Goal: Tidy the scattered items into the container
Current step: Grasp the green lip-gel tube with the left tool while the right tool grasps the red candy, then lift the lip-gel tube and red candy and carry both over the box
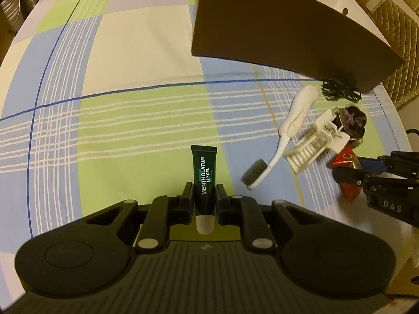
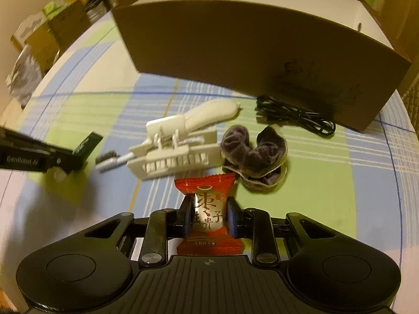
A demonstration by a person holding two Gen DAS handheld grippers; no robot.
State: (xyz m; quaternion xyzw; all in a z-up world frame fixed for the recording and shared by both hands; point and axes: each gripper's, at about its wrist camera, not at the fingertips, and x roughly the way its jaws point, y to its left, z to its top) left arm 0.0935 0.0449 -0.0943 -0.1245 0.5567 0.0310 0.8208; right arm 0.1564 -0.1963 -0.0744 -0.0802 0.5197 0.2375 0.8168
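Already the left gripper (image 1: 205, 196) pinches the lip gel tube (image 1: 204, 178) while the right gripper (image 2: 208, 216) squeezes the red candy packet (image 2: 208, 209), whose glossy wrapper probably slips before the brown box (image 2: 235, 52)

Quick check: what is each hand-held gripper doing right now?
Left hand-held gripper: closed on the lip gel tube.
Right hand-held gripper: closed on the red candy packet.

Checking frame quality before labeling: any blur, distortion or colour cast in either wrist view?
Left wrist: warm yellowish cast, strong fisheye bending of the checked cloth; lip gel tube sharp, right tool at the edge smeared. Right wrist: same cast and bending; red candy packet fairly sharp, left tool and toothbrush blurred; cardboard box front dim, in shade.
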